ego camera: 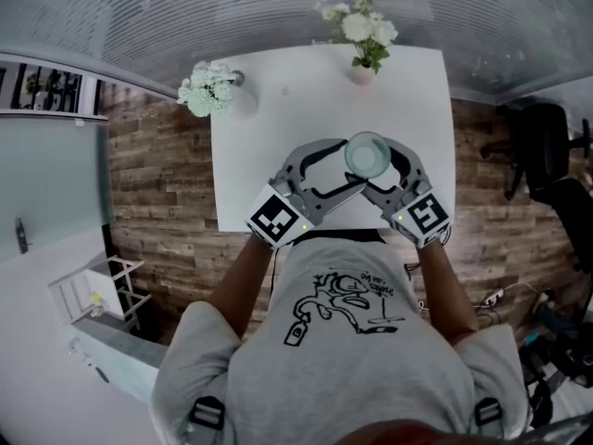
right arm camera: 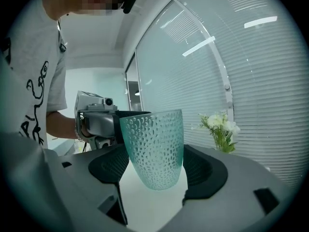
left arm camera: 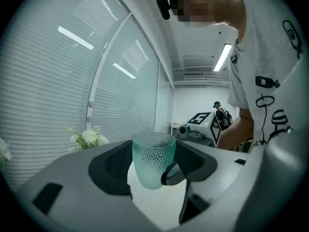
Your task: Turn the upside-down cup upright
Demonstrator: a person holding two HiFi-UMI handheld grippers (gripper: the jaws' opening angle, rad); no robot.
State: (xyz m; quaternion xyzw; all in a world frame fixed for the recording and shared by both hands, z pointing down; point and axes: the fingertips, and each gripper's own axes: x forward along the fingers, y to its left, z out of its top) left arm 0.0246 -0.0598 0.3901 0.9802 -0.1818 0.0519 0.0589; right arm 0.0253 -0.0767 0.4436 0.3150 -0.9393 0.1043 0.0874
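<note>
1. right gripper [right arm camera: 155,172]: jaws clamped on the cup [right arm camera: 153,149], pads on opposite walls around mid-height.
2. left gripper [left arm camera: 150,168]: jaws apart with the same cup between them and pads right at its walls. no view confirms that they press. in the left gripper view one right jaw tip laps the cup's lower wall.
3. cup pose: wide rim up, narrow base down, slight lean. the base looks clear of the white bench [ego camera: 269,137], and the cup is held over the bench's near half, in front of the person.
4. status: the flip itself looks done, since the cup reads upright. remaining: level it, lower it, seat the base flat on the bench, open the jaws.
5. two flower bunches [ego camera: 208,89] sit at the far bench edge, well apart from the cup and likely no obstacle.
</note>
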